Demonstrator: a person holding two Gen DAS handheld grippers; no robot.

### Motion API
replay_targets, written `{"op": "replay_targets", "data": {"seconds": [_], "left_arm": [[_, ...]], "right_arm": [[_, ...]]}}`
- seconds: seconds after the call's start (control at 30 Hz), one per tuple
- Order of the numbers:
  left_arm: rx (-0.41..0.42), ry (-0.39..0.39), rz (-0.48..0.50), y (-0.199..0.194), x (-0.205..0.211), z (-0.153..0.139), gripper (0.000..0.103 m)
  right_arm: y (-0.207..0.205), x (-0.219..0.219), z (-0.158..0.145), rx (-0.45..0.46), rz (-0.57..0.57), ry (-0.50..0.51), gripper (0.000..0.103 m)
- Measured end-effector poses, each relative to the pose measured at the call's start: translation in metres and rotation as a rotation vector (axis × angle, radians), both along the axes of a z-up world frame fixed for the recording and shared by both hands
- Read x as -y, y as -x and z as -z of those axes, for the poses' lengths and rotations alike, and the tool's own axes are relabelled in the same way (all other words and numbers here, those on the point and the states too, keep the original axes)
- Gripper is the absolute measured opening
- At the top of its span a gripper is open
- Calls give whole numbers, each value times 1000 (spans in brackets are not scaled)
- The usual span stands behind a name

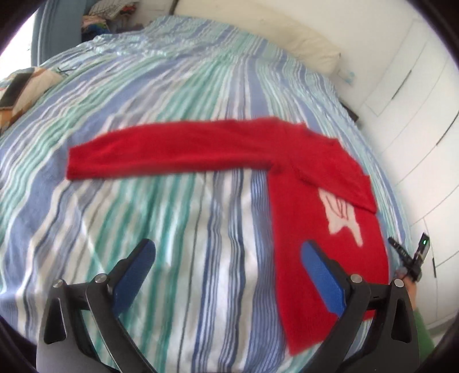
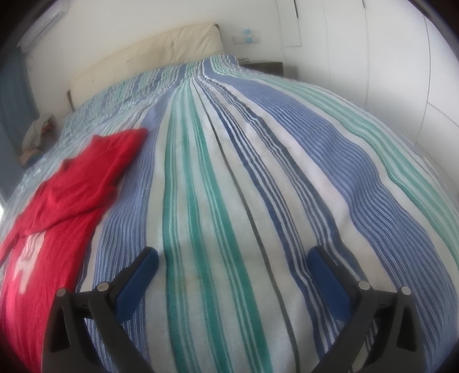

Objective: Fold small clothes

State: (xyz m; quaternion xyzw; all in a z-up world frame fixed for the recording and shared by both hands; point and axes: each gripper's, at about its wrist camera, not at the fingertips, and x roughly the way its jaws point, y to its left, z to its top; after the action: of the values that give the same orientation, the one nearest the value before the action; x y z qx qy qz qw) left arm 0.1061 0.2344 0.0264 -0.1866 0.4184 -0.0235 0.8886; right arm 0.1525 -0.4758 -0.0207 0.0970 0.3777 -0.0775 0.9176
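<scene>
A small red sweater with a white print lies flat on the striped bedspread. One long sleeve stretches out to the left; the other sleeve is folded over the chest. My left gripper is open and empty, above the bedspread at the sweater's left edge. In the right wrist view the sweater lies at the left. My right gripper is open and empty over bare bedspread, to the right of the sweater.
A cream headboard runs along the far end of the bed. White wardrobe doors stand on the right. A phone on a patterned cushion lies at the bed's left edge. A pile of clothes sits beyond.
</scene>
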Motion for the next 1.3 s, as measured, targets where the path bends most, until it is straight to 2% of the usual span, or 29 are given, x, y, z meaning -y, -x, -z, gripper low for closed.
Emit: {"op": "replay_targets", "data": {"seconds": [0.03, 0.1, 0.2, 0.27, 0.3, 0.33, 0.37, 0.43, 0.47, 0.5, 0.53, 0.57, 0.67, 0.77, 0.87, 0.97, 1.03, 1.13, 1.3], "left_arm": [[25, 39, -37, -6, -24, -8, 102], [24, 111, -154, -27, -81, -9, 102], [-66, 190, -272, -62, -153, 22, 101], [-160, 140, -307, -82, -176, 47, 95], [-197, 111, -318, -89, -183, 58, 89], [-227, 98, -325, -95, -186, 69, 80], [-252, 100, -330, -100, -188, 79, 75], [-255, 106, -317, -105, -184, 90, 73], [-243, 94, -296, -108, -179, 89, 64], [-240, 80, -266, -113, -171, 88, 40], [-251, 68, -239, -117, -164, 86, 25], [-266, 52, -218, -123, -158, 84, 1], [-251, -8, -181, -133, -136, 56, 3], [-155, -37, -106, -149, -102, -1, 3], [-48, -51, 21, -170, -48, -63, 3], [26, -53, 177, -194, 23, -106, 3], [59, -59, 280, -211, 77, -119, 3], [93, -76, 404, -227, 153, -123, 3], [78, -33, 543, -246, 250, -93, 3]], "right_arm": [[0, 0, 0, 1, 0, -2, 103], [1, 0, 0, 7, -2, -9, 103], [2, 1, 0, 15, -4, -21, 103], [2, 2, 0, 20, -5, -28, 103], [2, 1, 0, 21, -5, -31, 103], [3, 2, 0, 22, -5, -32, 103], [3, 2, 1, 22, -5, -32, 103], [2, 2, 1, 20, -5, -29, 103], [2, 1, 1, 19, -4, -27, 103], [2, 2, 1, 17, -4, -25, 103], [1, 2, 1, 15, -3, -24, 103], [1, 2, 1, 14, -3, -22, 103], [1, 3, 1, 14, -4, -23, 103], [1, 3, 0, 19, -5, -31, 103], [1, 3, 1, 20, -5, -29, 103], [1, 3, 1, 20, -4, -26, 103], [1, 3, 1, 20, -4, -25, 103], [1, 2, 1, 19, -3, -21, 103], [0, 2, 1, 19, -2, -20, 103]]}}
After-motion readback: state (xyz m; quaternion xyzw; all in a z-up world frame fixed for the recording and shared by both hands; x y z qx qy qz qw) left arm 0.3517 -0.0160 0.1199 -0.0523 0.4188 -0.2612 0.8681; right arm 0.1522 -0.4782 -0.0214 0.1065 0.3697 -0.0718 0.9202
